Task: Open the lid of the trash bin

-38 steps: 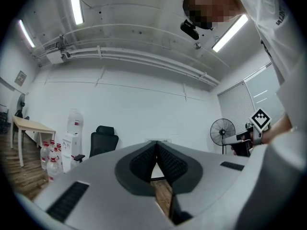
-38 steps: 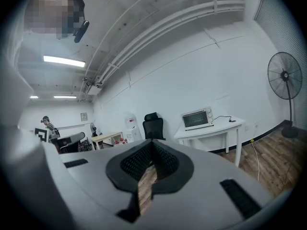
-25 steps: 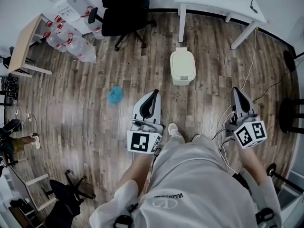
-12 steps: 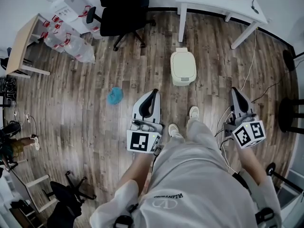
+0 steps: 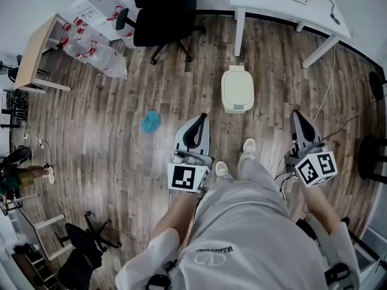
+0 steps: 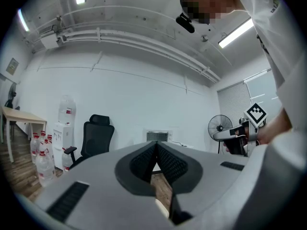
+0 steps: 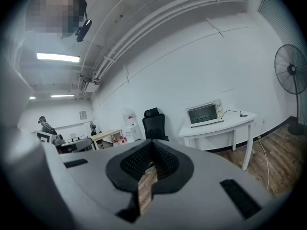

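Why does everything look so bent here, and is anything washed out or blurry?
Head view: the wide lens bows the floor planks around the trash bin; light is even, detail sharp. Left gripper view: round dark border, and the ceiling light glares white. Right gripper view: same round frame, and the fan leans at the edge.

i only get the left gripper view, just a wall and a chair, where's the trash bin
Observer: In the head view the trash bin stands on the wood floor, ahead of the left gripper and a little to its right.
Operator: lid open yet
Observer: No, the lid lies flat and shut, and neither gripper touches it.
Operator: and the right gripper
Observer: The right gripper is held back from the bin; its fingers meet at the tips with nothing between them.
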`<state>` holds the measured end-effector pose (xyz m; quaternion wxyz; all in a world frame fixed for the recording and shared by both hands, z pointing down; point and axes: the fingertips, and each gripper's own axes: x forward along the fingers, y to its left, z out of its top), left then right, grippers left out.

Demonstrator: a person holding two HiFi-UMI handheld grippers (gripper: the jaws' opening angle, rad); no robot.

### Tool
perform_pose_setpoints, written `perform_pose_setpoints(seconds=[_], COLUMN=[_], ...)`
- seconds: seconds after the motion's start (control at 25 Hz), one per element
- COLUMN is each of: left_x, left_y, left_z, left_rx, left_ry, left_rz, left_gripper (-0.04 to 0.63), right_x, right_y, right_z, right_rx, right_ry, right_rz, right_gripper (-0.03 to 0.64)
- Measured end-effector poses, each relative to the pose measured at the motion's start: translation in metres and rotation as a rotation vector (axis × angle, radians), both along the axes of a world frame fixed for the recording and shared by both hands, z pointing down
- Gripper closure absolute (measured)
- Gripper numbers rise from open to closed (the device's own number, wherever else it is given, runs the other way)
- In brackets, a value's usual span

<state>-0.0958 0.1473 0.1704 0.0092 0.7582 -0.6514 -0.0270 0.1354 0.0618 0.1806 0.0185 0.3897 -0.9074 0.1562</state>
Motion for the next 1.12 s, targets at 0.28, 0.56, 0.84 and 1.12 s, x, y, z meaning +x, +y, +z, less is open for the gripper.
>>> perform_pose_setpoints(seconds=[0.28, 0.56, 0.84, 1.12], left_x=[0.028, 0.055, 0.078, 0.09], left_y=[-0.054, -0.115, -0.155, -0.181], left_z=[0.025, 0.064, 0.113, 0.185], left_rx=[-0.064, -0.145, -0.197, -0.289], left_ry=[-0.012, -0.03, -0.033, 0.001], left_rz=[-0.025, -0.052, -0.064, -0.041], left_gripper=[0.595, 0.594, 0.595, 0.595], right_x=[0.007, -0.002, -0.027, -0.049], right_y=[-0.053, -0.112, -0.142, -0.16], right_z=[0.016, 0.062, 0.12, 0.195], right_rx=[-0.038, -0.069, -0.117, -0.194], right_ry=[0.006, 0.035, 0.033, 0.051], right_rz=[-0.074, -0.185, -0.272, -0.28], right_gripper=[0.6, 0.6, 0.6, 0.6])
